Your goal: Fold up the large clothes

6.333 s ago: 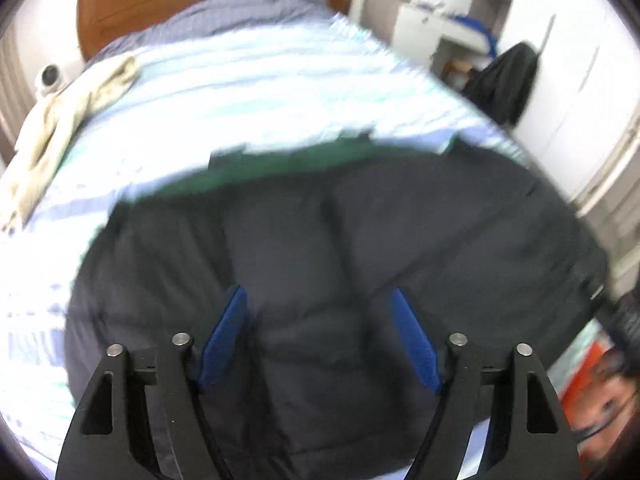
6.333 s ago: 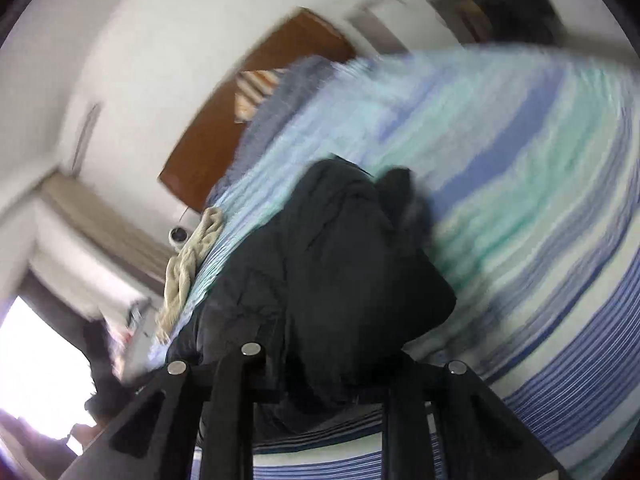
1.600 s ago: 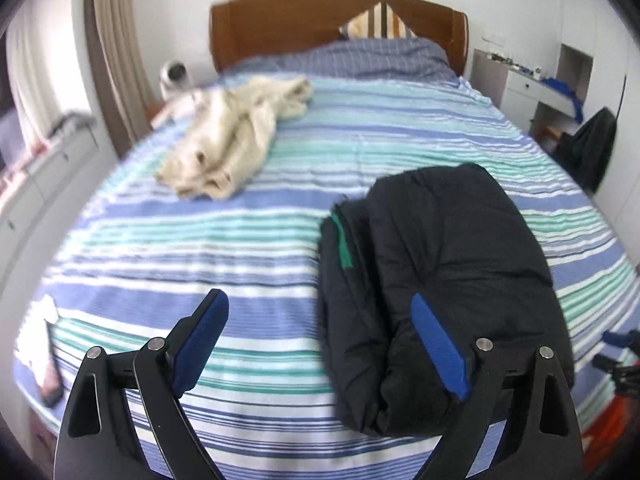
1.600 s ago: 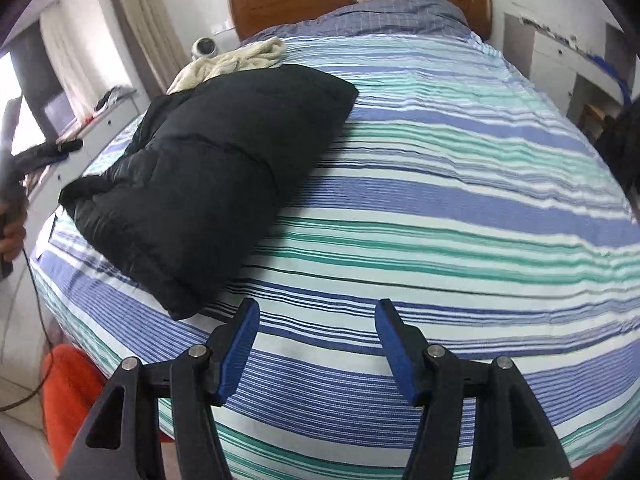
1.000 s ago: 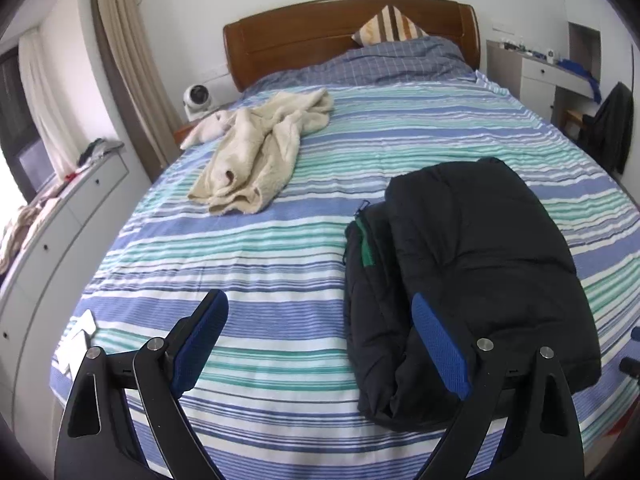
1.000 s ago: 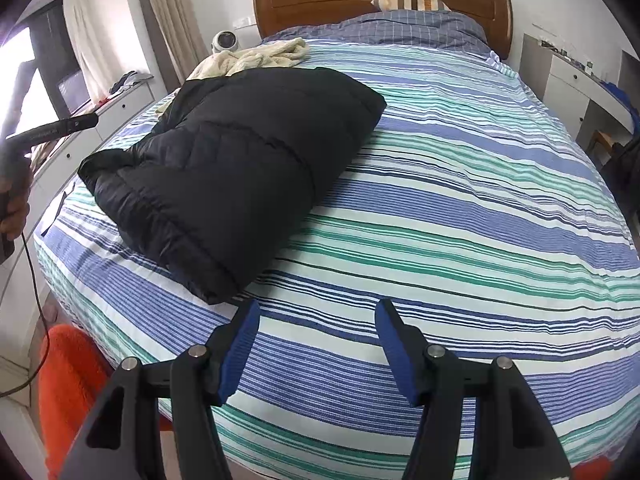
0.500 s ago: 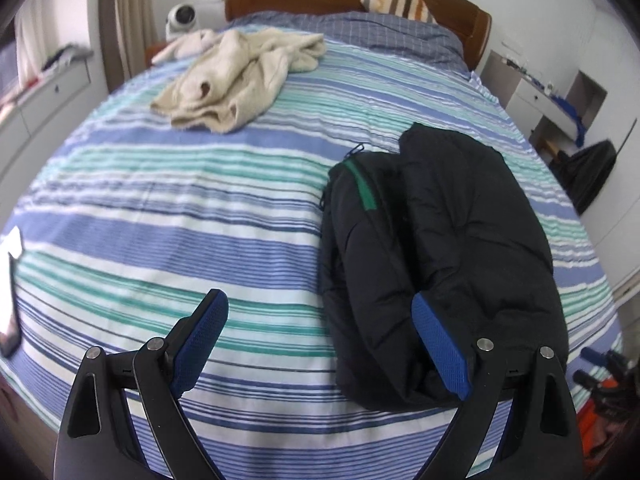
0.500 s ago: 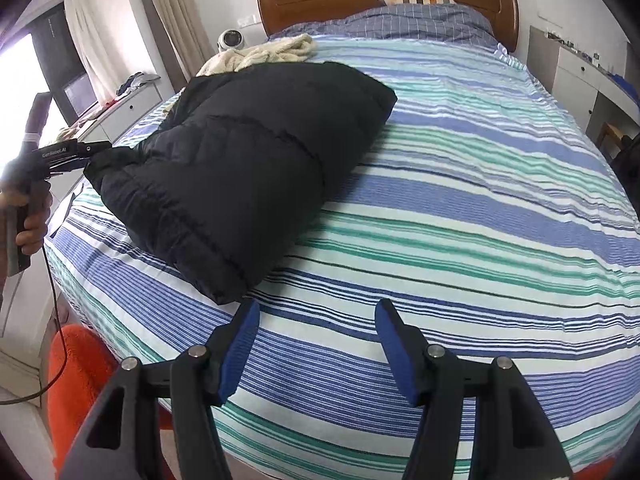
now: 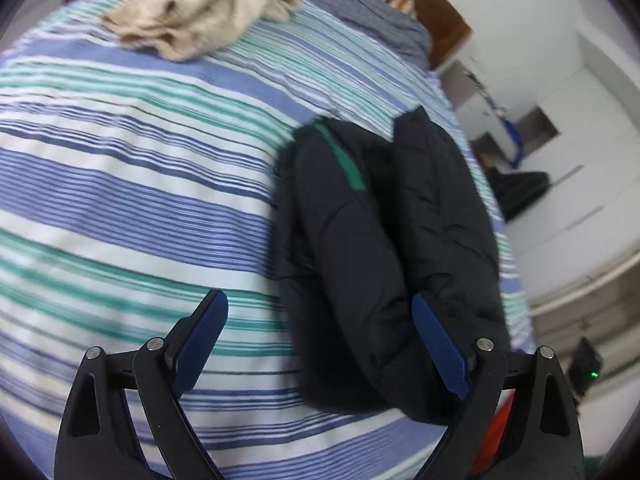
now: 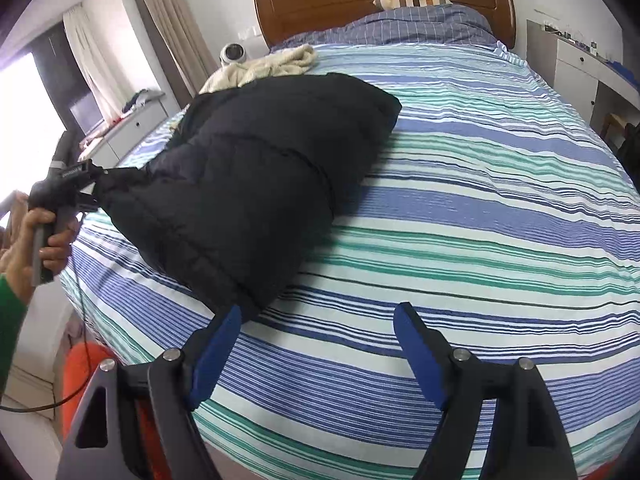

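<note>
Black padded cloth fills the right half of the left wrist view: the jacket (image 9: 384, 248) lies on the striped bed (image 9: 132, 184), doubled into a long bundle running from one o'clock down to five o'clock, a green strip showing along its upper edge. A cream garment (image 9: 200, 4) sits crumpled at eleven o'clock, well apart. We see the left gripper (image 9: 320, 344) with its jaws spread wide; the right-hand pad overlaps the near end of the jacket in this picture, the left-hand pad is over bare sheet, and neither presses on anything we can make out. The frame is blurred, so contact stays uncertain.

In the right wrist view the jacket (image 10: 260, 184) stretches from nine o'clock toward twelve, near the bed's (image 10: 480, 208) left edge. The right gripper (image 10: 320, 344) has just been opening its jaws and holds nothing: only sheet lies between them, the left pad just beside the jacket's near corner at six o'clock. At nine o'clock a hand (image 10: 44, 236) holds the other tool at the jacket's far end.

We judge the next fold wants both near corners caught together. We should bite deep into the puffy layers, not the outer skin alone, lift evenly, and lay the end over squarely so trapped air does not spring the bundle open.
</note>
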Tool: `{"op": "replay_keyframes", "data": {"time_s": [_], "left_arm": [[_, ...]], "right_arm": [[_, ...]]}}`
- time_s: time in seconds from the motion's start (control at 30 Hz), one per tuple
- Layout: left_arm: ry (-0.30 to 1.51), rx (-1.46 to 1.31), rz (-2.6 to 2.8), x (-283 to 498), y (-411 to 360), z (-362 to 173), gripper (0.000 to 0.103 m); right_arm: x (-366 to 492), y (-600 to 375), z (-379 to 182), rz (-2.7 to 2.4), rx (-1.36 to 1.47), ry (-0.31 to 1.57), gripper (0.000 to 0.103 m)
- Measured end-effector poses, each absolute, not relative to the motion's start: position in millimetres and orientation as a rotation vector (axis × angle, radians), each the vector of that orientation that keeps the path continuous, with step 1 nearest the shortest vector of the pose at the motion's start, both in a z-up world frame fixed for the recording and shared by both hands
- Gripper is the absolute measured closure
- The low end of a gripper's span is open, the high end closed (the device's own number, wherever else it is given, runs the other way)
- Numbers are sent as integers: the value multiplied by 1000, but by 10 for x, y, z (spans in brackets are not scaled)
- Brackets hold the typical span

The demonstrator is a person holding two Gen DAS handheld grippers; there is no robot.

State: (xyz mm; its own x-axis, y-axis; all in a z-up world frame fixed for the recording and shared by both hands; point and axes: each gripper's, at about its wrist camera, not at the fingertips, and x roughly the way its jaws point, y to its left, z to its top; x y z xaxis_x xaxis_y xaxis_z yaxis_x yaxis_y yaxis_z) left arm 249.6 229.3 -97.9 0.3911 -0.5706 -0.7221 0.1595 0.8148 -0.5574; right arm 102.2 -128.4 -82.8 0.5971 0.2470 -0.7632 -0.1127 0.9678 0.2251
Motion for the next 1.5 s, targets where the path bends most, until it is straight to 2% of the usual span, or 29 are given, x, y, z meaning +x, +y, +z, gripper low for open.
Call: {"op": "replay_keyframes", "data": {"time_s": [0.3, 0.43, 0.5, 0.83, 1.07, 1.3, 1.5], "left_arm": [[1056, -538, -721, 2659, 2067, -984, 9], [1115, -384, -707, 2635, 1885, -1091, 7], [1135, -345, -678, 2652, 1861, -1174, 0], [1192, -367, -685, 2842, 1778, -1453, 0], [1221, -385, -693, 2905, 1702, -1549, 0], [1240, -403, -699, 2965, 1639, -1622, 0], [1233, -408, -689, 2974, 1575, -1636, 0]], "right_arm": [[1064, -1255, -794, 273, 210, 890, 23], [1099, -1255, -808, 288, 223, 894, 23], [1138, -1254, -828, 297, 242, 903, 23], [1513, -1583, -925, 335, 589, 873, 22], [2012, -1426, -1390, 477, 759, 914, 22], [2422, -1307, -1766, 541, 773, 917, 1], [2635, -1230, -1840, 592, 787, 1011, 0]]}}
